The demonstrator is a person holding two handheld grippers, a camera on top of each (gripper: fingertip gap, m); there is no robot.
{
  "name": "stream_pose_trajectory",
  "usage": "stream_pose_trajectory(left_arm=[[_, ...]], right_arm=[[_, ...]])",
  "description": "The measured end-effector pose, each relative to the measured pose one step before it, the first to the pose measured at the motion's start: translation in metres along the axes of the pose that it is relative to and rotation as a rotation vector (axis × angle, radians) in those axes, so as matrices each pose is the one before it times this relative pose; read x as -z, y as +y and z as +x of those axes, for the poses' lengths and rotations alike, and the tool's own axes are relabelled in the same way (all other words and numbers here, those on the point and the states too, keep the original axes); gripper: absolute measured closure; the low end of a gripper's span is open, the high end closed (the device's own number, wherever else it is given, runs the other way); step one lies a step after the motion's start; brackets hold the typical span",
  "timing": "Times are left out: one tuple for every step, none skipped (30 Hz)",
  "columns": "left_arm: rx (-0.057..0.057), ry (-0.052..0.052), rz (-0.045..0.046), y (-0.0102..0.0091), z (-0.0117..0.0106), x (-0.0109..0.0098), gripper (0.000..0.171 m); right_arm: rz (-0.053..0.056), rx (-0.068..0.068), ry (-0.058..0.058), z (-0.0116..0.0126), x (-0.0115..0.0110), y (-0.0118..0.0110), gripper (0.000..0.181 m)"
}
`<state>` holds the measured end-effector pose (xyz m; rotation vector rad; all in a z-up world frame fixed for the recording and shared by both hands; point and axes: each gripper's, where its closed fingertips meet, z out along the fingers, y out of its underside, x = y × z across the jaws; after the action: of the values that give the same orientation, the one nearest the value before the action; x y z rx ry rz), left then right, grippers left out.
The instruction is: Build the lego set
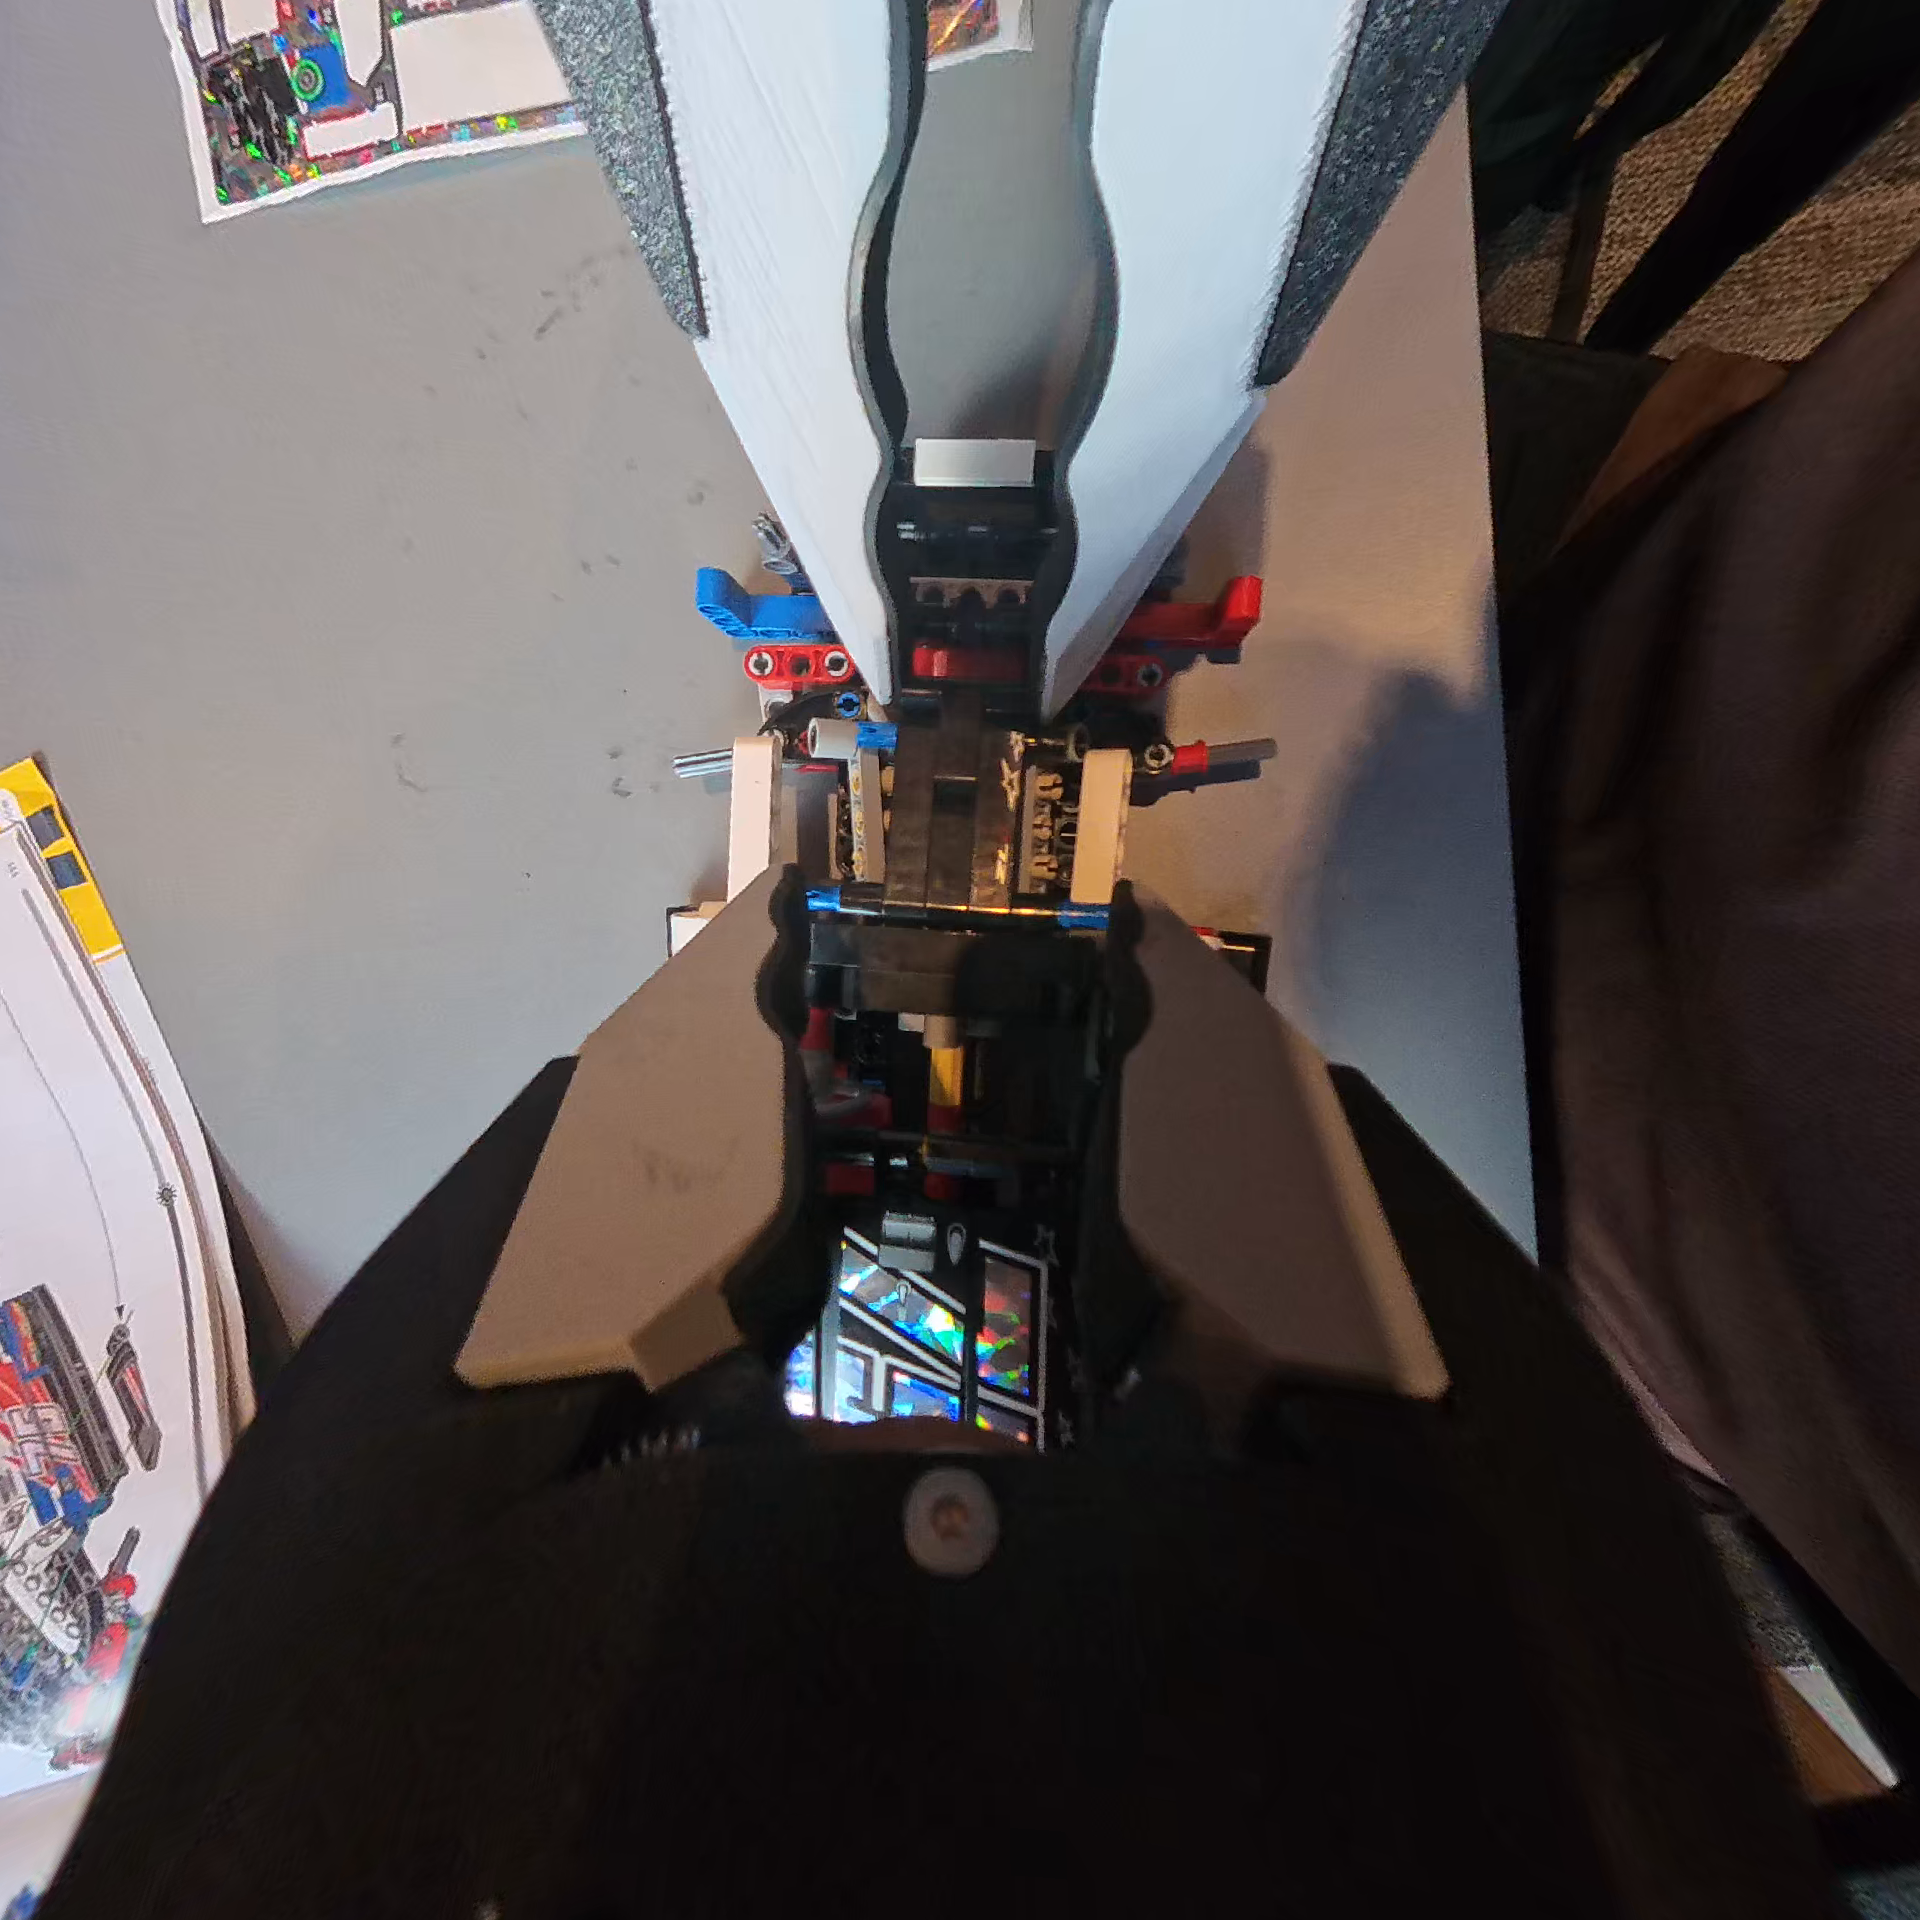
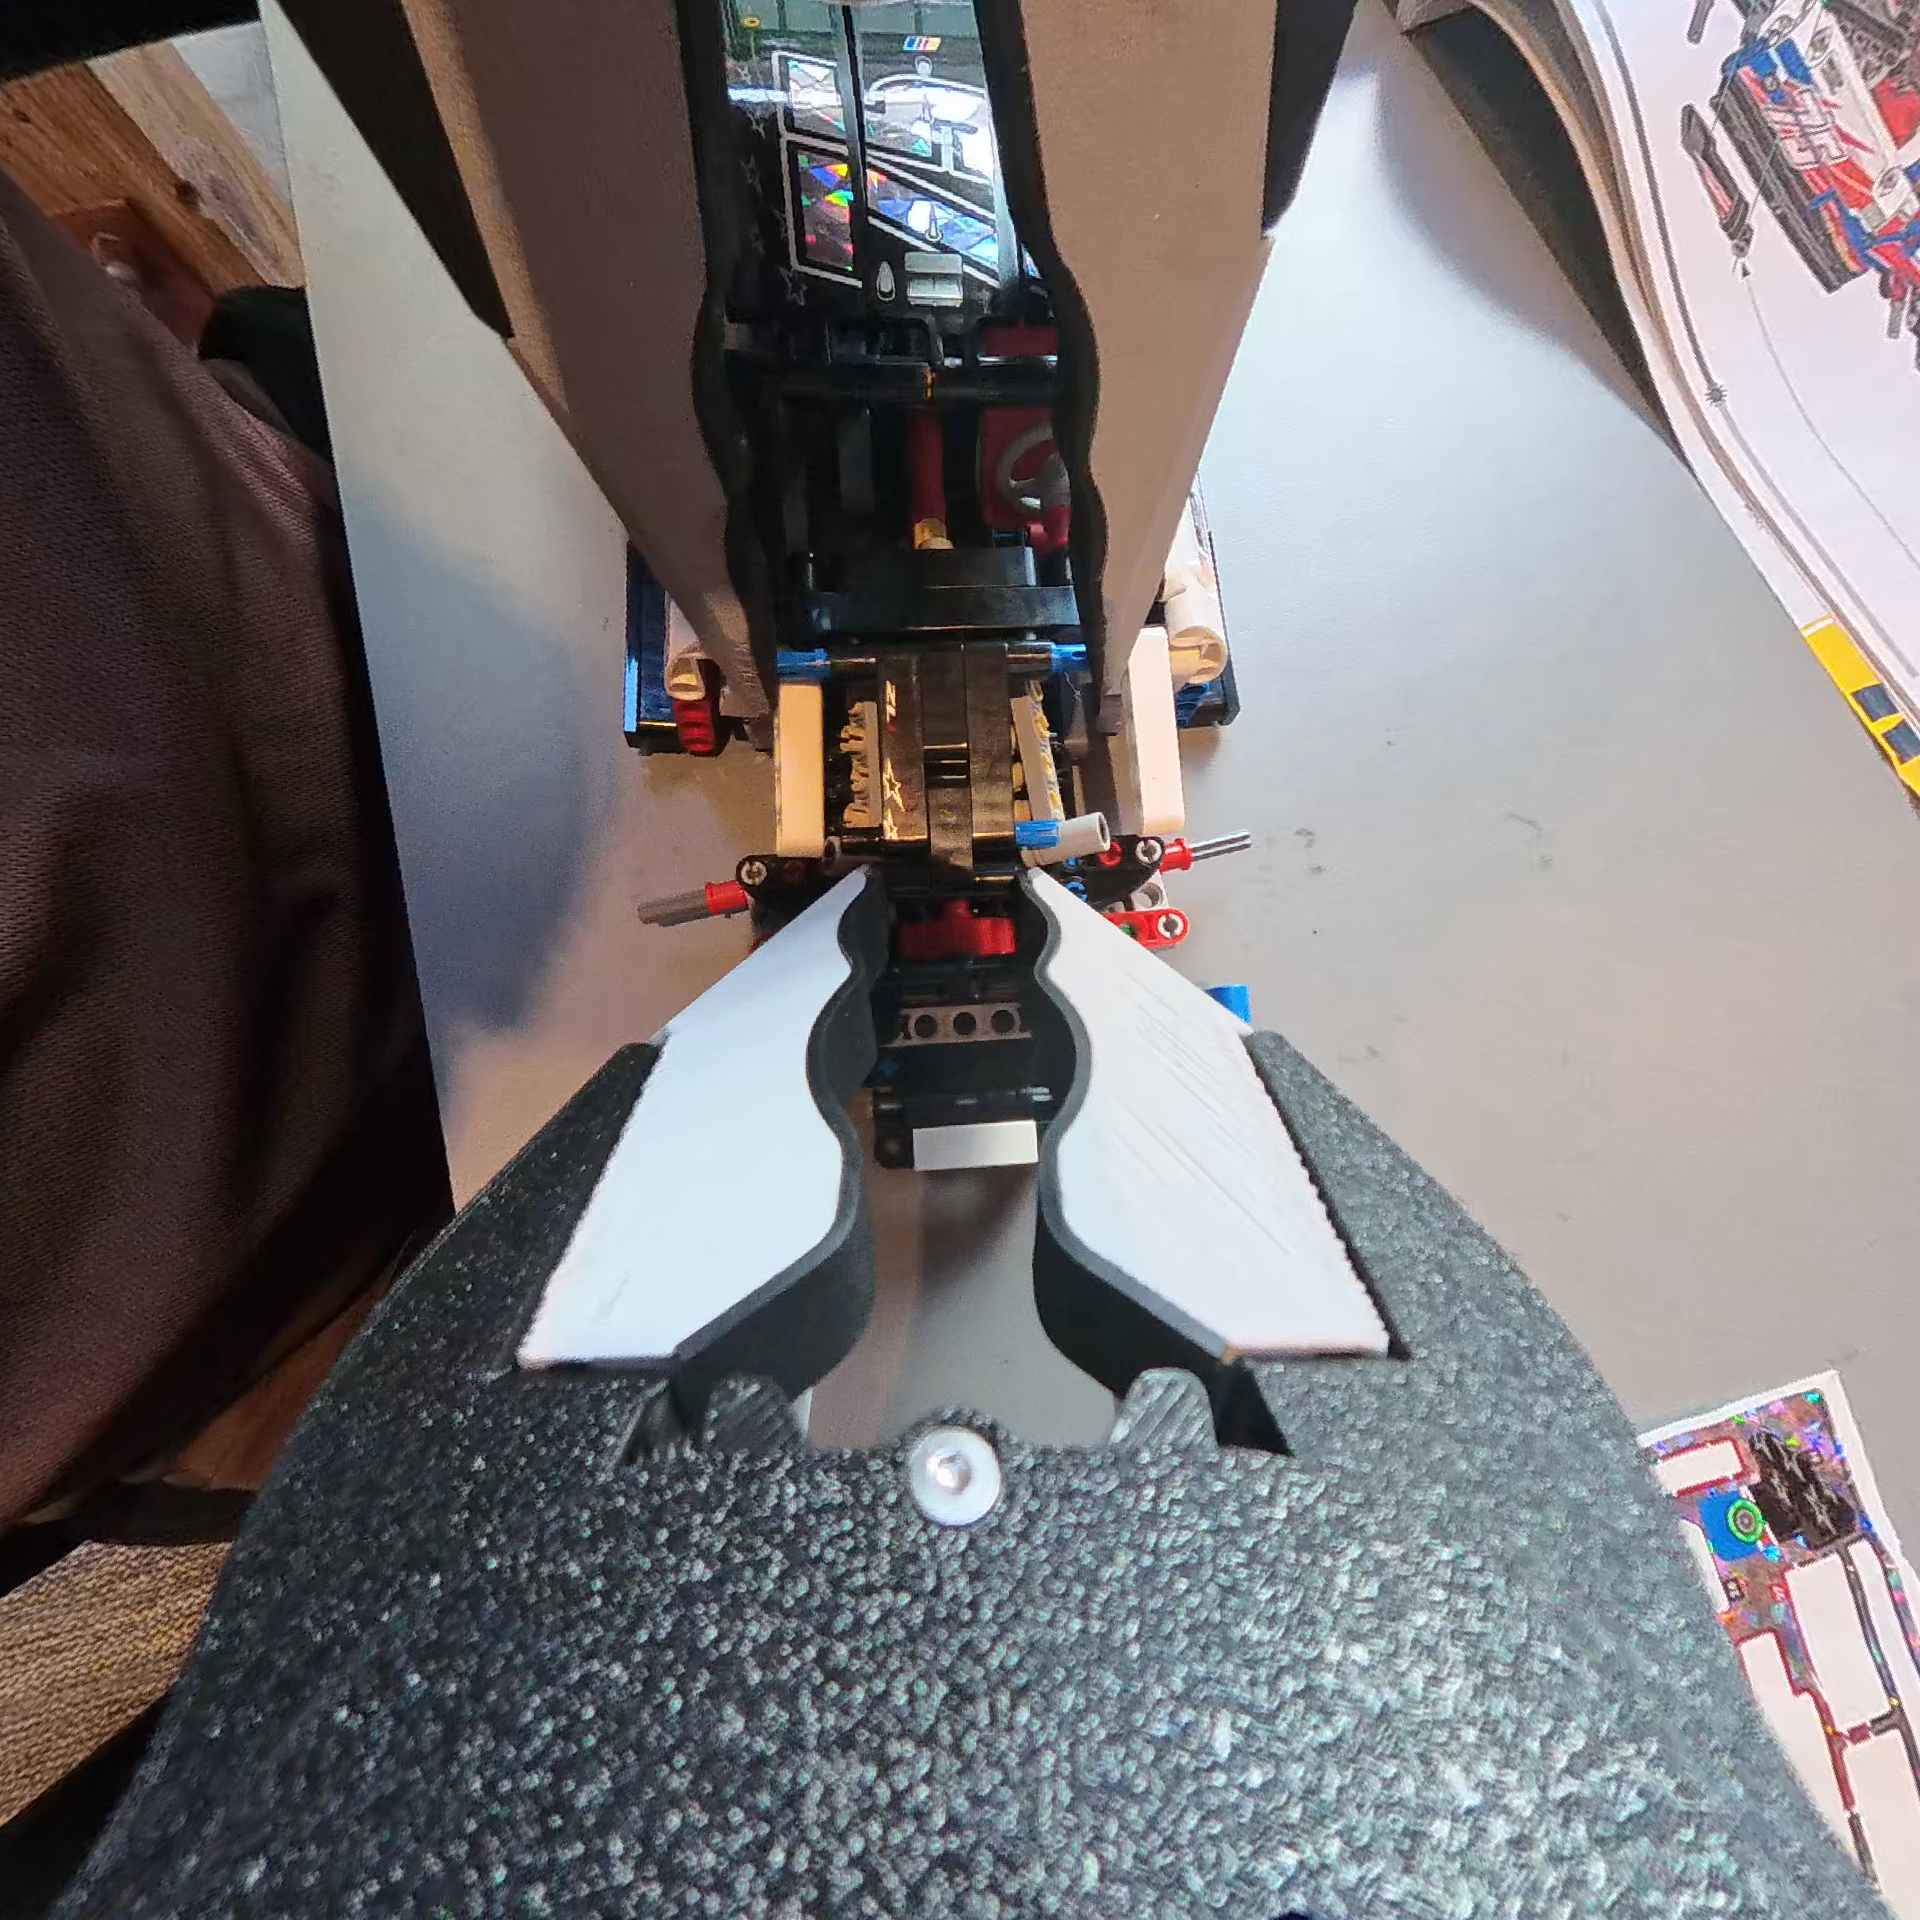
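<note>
A partly built lego car, black with white, red and blue parts, lies on the grey table. It has a shiny holographic panel at one end. My left gripper, with beige fingers, is shut on the car's wider body. My right gripper, with white fingers, comes from the opposite side and is shut on the car's narrow end. In the right wrist view the right gripper clamps the car near a red part, and the left gripper faces it.
An open instruction booklet lies at the table's left; it also shows in the right wrist view. A sticker sheet lies farther off, also seen in the right wrist view. A person's dark clothing is beyond the table edge. Less than 4 cm separates the two grippers' tips.
</note>
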<state>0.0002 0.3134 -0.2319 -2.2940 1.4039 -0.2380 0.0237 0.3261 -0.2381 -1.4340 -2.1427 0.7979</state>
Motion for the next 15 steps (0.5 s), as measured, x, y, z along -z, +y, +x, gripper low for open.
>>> stream_pose_trajectory(left_arm=[[0.0042,-0.0007,0.00360,-0.00007,-0.00009,0.00006,0.117],[0.0025,-0.0023,0.00239,-0.00006,0.00003,-0.00001,0.117],[0.0008,-0.0008,0.00218,0.00005,0.00006,0.00004,0.117],[0.0022,0.0031,0.00089,0.00032,0.00013,0.00002,0.117],[0.0107,0.0035,-0.00468,0.00005,0.00001,0.00003,0.116],[0.0077,-0.0031,-0.00320,-0.00037,0.00049,-0.00050,0.114],[-0.0081,-0.0084,-0.00049,-0.00014,0.00126,-0.00040,0.110],[-0.0131,-0.0073,-0.00070,0.00002,0.00093,0.00050,0.109],[0.0015,0.0031,0.00238,0.00030,0.00157,0.00037,0.107],[0.0003,0.0247,0.00634,0.00028,0.00440,0.00074,0.100],[0.0063,0.0063,0.00653,-0.00012,0.00110,0.00130,0.098],[0.0067,-0.0123,-0.00127,0.00072,-0.00226,0.00190,0.104],[-0.0007,-0.0030,0.00354,-0.00006,-0.00087,0.00256,0.106],[0.0020,0.0031,0.01357,-0.00156,-0.00006,0.00305,0.107],[0.0069,0.0066,0.01234,-0.00167,-0.00013,0.00273,0.110]], right_arm=[[0.0008,0.0009,0.0000,-0.00007,-0.00002,-0.00008,0.157],[0.0008,0.0011,0.0004,-0.00012,0.00010,-0.00010,0.157],[0.0013,0.0016,0.0006,-0.00006,-0.00001,-0.00010,0.157],[0.0024,0.0015,0.0001,0.00004,-0.00004,-0.00020,0.157],[0.0040,-0.0005,-0.0001,0.00019,-0.00015,-0.00041,0.157],[0.0005,-0.0019,0.0002,0.00053,-0.00046,0.00025,0.157],[0.0013,-0.0004,0.0003,0.00037,-0.00037,0.00028,0.157],[0.0045,-0.0001,-0.0017,-0.00020,0.00014,-0.00044,0.157],[0.0037,-0.0002,-0.0036,-0.00065,0.00029,-0.00053,0.157],[0.0013,0.0015,-0.0022,-0.00076,0.00021,-0.00034,0.157],[-0.0002,0.0043,0.0004,-0.00062,-0.00023,-0.00014,0.157],[-0.0054,0.0042,0.0024,-0.00012,-0.00053,0.00076,0.156],[-0.0022,0.0012,0.0009,0.00003,-0.00047,0.00036,0.157],[0.0013,-0.0013,-0.0008,0.00008,0.00005,-0.00016,0.157],[0.0017,-0.0011,-0.0005,0.00007,0.00030,-0.00022,0.157]])
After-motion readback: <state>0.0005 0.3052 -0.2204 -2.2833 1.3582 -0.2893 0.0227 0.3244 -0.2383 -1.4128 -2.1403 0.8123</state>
